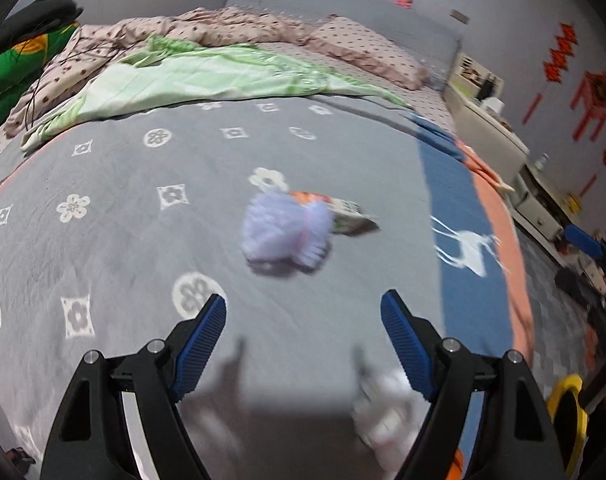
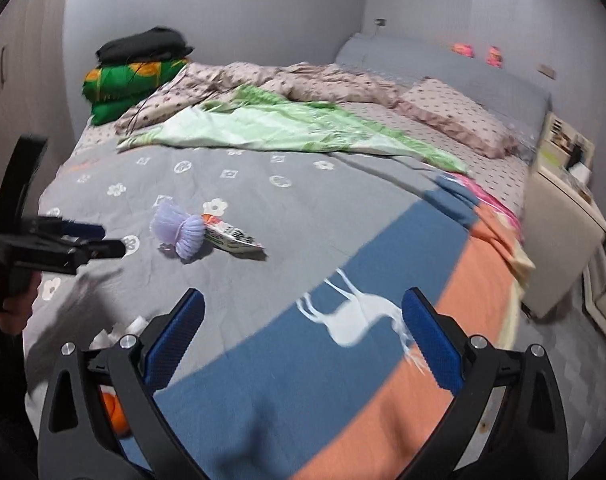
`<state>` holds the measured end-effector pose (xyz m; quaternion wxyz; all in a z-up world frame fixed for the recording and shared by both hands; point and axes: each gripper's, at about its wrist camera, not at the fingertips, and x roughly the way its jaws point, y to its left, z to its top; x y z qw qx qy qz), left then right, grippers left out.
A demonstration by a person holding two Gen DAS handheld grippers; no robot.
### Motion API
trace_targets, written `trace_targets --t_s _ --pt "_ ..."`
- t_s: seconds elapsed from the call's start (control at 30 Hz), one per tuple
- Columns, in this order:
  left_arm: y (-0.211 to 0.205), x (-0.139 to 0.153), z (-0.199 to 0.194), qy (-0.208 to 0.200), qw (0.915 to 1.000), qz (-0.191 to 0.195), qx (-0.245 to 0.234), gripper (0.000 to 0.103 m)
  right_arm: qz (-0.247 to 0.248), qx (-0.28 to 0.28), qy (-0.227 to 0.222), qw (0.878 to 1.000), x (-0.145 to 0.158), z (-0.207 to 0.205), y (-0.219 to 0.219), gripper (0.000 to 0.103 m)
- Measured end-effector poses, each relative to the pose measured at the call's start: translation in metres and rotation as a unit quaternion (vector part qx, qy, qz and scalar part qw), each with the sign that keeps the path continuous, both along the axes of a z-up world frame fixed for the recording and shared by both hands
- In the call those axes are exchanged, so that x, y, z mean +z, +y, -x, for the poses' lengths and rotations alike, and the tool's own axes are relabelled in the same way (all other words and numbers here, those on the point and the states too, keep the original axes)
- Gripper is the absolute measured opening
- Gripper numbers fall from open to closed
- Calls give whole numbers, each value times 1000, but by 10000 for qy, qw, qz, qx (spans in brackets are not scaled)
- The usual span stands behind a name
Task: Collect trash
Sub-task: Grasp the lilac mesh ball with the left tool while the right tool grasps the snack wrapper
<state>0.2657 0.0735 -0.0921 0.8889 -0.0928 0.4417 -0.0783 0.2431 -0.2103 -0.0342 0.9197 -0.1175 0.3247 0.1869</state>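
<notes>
Both grippers, left gripper (image 1: 303, 312) and right gripper (image 2: 303, 308), stand released and empty above the grey patterned bedspread (image 1: 123, 240); approaching the far lilac foam net (image 1: 281, 232) and printed wrapper (image 1: 351, 218) hastily risks snagging fabric.

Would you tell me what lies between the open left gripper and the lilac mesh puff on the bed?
Only bare grey blanket separates the left gripper from the lilac mesh puff, in the left wrist view.
</notes>
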Motion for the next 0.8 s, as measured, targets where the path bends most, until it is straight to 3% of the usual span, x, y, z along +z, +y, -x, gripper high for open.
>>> trace_targets --t_s 0.17,0.43,0.67,0.8 --pt "9 -11 -31 106 9999 -97 -7 76 361 796 273 9958 -22 -41 41 95" --pt "30 -38 -71 496 9982 175 305 76 955 1633 402 9811 -54 -91 92 95" --pt "39 -51 -93 621 9965 453 323 78 1447 2023 577 9669 -85 -130 125 95" --pt "39 -55 -98 609 9960 620 198 79 1372 2075 753 9656 -93 -154 136 95"
